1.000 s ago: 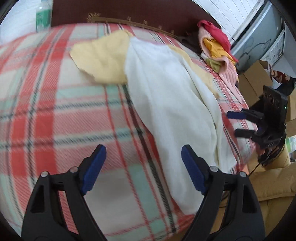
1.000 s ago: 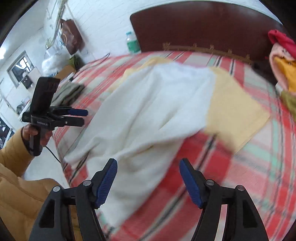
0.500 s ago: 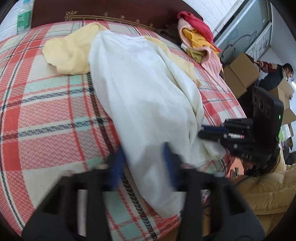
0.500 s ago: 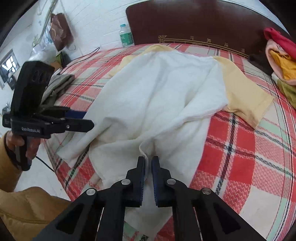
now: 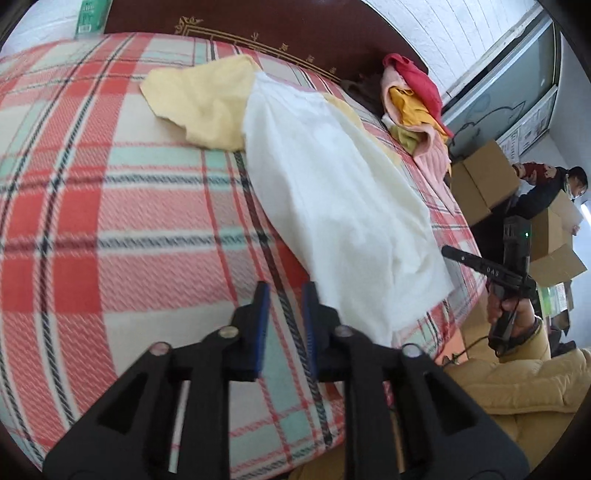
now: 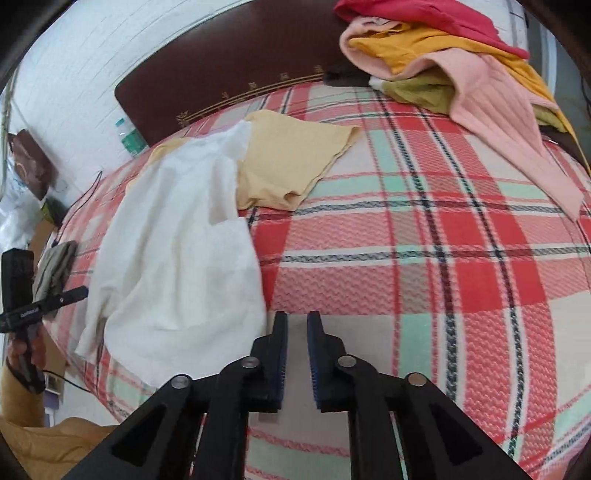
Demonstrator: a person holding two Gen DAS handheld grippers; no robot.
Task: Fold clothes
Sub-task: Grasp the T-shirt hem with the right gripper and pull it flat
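Observation:
A white shirt with pale yellow sleeves lies spread along the plaid bed, its hem at the bed's near edge; it also shows in the right wrist view. My left gripper hovers over bare blanket just left of the shirt's hem, jaws nearly shut with a narrow gap, holding nothing. My right gripper hovers over bare blanket just right of the shirt's hem, jaws nearly shut and empty. Each gripper shows in the other's view, the right one and the left one.
A pile of red, yellow, pink and olive clothes sits at the bed's head corner. A dark headboard and a water bottle are behind. Cardboard boxes and another person stand beside the bed.
Both grippers went from wide open to nearly shut. They have pulled off the shirt's hem sideways, the left to the left and the right to the right, now over bare blanket.

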